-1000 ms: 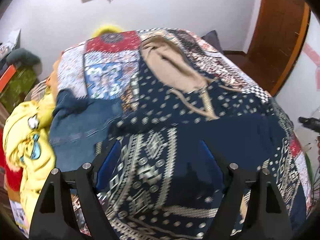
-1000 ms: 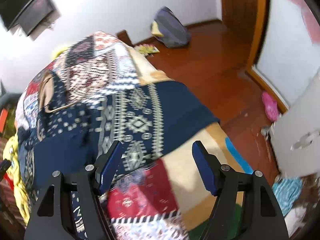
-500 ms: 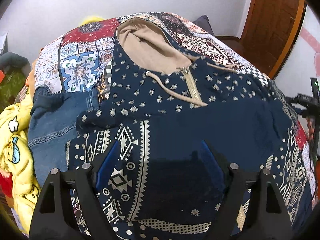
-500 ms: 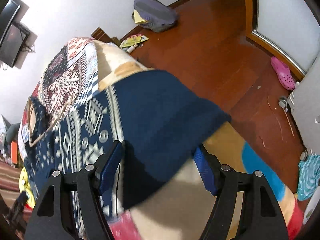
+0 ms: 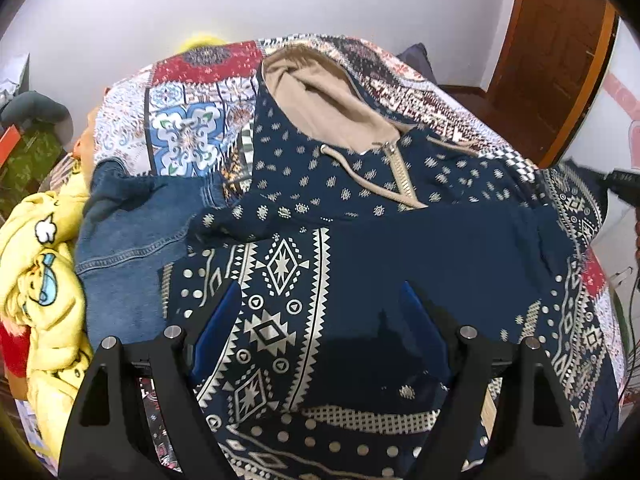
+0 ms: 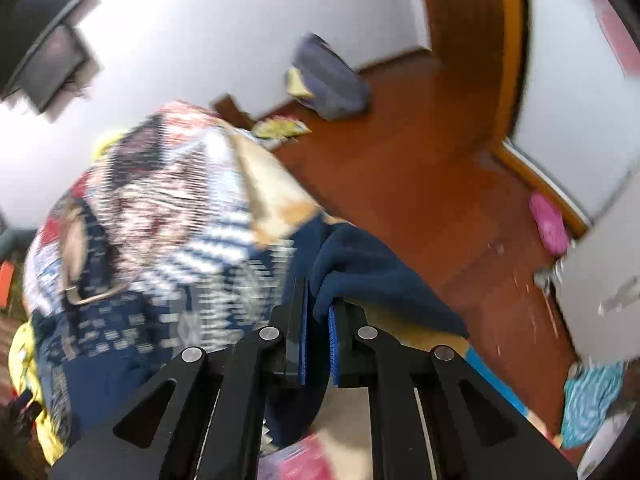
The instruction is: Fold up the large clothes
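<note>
A large navy hoodie (image 5: 360, 216) with white geometric print, a tan hood lining (image 5: 328, 100) and a zipper lies spread on the patchwork bed (image 5: 184, 128). My left gripper (image 5: 320, 320) is open and empty, hovering over the hoodie's lower front. In the right wrist view, my right gripper (image 6: 318, 312) is shut on a plain navy fold of the hoodie (image 6: 360, 268) at the bed's right edge, lifting it slightly. That view is motion-blurred.
A denim garment (image 5: 132, 240) and a yellow cartoon-print garment (image 5: 40, 264) lie at the bed's left. Wooden floor (image 6: 432, 168) lies right of the bed, with a grey bag (image 6: 328, 80), a pink slipper (image 6: 548, 224) and a wooden door (image 5: 556, 52).
My right gripper has closed on the hoodie's navy edge, having been open around it before. My left gripper has stayed open and the view has pulled back slightly.
</note>
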A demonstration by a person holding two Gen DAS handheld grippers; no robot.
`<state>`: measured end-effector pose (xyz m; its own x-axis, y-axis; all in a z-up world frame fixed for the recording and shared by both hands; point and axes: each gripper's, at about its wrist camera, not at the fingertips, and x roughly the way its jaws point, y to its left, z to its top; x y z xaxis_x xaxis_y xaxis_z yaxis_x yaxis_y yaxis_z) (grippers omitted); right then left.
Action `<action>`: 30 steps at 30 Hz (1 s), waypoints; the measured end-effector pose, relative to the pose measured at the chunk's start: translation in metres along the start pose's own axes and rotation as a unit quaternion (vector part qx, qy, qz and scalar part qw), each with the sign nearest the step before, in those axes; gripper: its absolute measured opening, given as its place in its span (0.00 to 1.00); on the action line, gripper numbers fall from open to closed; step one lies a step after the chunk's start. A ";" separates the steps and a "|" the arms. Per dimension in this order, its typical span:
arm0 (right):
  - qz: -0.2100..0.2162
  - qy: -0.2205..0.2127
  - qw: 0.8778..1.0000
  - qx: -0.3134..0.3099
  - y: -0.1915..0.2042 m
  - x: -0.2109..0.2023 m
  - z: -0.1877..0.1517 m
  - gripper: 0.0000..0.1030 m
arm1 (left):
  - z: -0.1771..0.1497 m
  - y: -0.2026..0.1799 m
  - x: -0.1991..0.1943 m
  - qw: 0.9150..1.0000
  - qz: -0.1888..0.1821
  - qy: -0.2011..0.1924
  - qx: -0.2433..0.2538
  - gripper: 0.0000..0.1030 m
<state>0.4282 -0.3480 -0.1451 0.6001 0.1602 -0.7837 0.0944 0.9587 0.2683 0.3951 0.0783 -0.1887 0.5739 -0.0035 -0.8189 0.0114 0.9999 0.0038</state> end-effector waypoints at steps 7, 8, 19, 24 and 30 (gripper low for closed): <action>0.085 -0.046 0.990 -0.100 0.084 -0.069 -0.005 0.07 | -0.007 -0.006 -0.032 0.999 0.001 -0.026 0.022 0.79; 0.100 -0.041 0.988 -0.111 0.097 -0.070 -0.009 0.07 | -0.008 -0.006 -0.036 0.999 -0.003 -0.029 0.021 0.79; 0.121 0.114 0.967 -0.194 0.176 0.020 -0.099 0.07 | -0.023 -0.005 -0.049 0.999 -0.027 -0.017 0.006 0.79; 0.114 0.179 0.962 -0.170 0.163 0.029 -0.118 0.09 | -0.016 -0.026 -0.056 0.999 -0.032 -0.018 0.038 0.79; 0.139 0.167 0.965 -0.149 0.131 -0.016 -0.107 0.24 | 0.007 -0.074 -0.068 0.994 -0.043 -0.038 0.097 0.79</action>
<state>0.3465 -0.1996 -0.1571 0.2760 0.4390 -0.8550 -0.2959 0.8852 0.3590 0.3605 0.0042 -0.1290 0.6239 -0.0974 -0.7754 0.2167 0.9748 0.0520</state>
